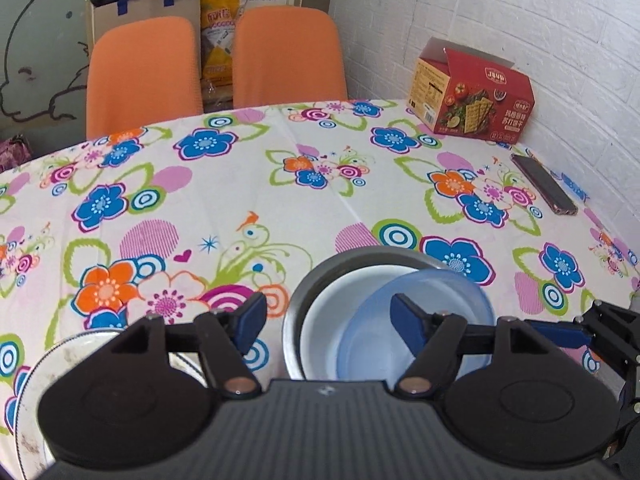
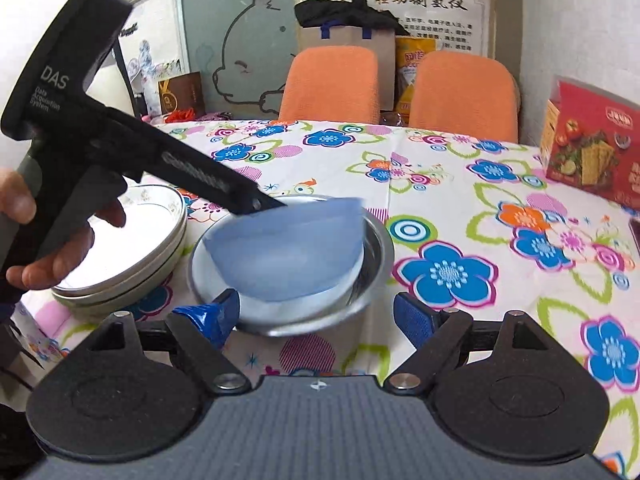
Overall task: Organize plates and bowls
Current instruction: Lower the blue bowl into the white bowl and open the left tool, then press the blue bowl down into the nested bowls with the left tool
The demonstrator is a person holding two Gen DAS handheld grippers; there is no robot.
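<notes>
A translucent blue bowl (image 1: 400,332) (image 2: 288,248) lies tilted inside a white bowl (image 1: 340,320), which sits in a steel bowl (image 1: 320,280) (image 2: 372,276) on the flowered table. My left gripper (image 1: 328,320) is open above them, its right finger over the blue bowl's rim; in the right wrist view its tip (image 2: 256,200) is at the blue bowl's far rim. My right gripper (image 2: 316,316) is open and empty just in front of the steel bowl. Stacked white plates (image 2: 132,248) (image 1: 60,360) lie left of the bowls.
A red cracker box (image 1: 472,96) (image 2: 592,152) stands at the far right by the brick wall. A phone (image 1: 544,184) lies near the right edge. Two orange chairs (image 1: 216,64) stand behind the table. A hand (image 2: 36,232) holds the left gripper.
</notes>
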